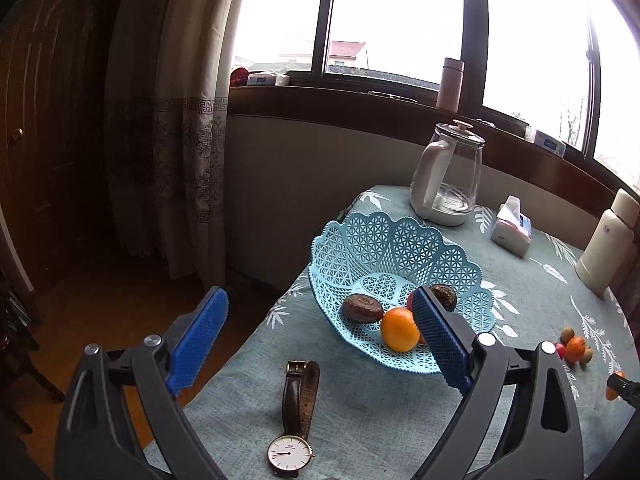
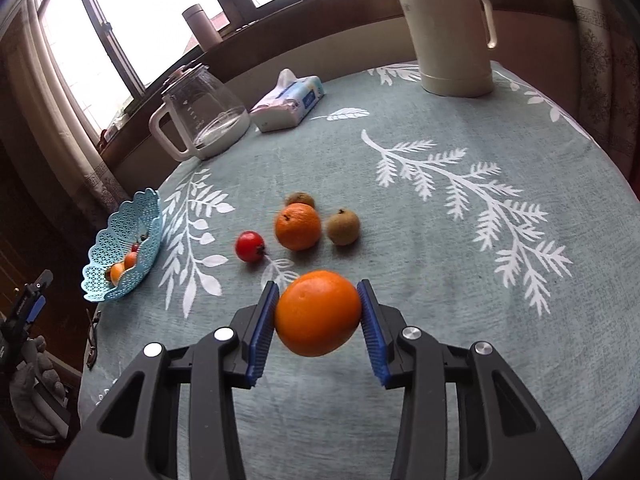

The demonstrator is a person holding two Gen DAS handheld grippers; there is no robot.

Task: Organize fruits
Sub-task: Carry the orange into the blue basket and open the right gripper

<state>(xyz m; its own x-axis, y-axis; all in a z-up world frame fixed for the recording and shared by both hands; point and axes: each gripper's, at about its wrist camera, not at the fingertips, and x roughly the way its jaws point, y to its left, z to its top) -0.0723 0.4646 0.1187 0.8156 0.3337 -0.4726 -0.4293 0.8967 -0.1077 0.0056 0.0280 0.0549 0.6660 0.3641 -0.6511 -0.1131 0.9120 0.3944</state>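
The right gripper [image 2: 318, 314] has its blue pads clamped on a large orange [image 2: 318, 313], just above the tablecloth near the table's front edge. The left gripper [image 1: 320, 340] hangs wide open, holding nothing. The blue basket [image 1: 400, 248] at the table's left edge already holds several fruits. A smaller orange [image 2: 298, 226], a red fruit [image 2: 249, 246] and two brown ones remain mid-table.

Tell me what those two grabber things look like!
The left gripper and right gripper look the same. Each has two chunky black plastic arms that fork like a Y, with triangle-shaped holes and round shiny silver bolts at the joints. The fingers end in flat bright blue pads with a bumpy, ridged grip surface. No cables or labels show on them here.
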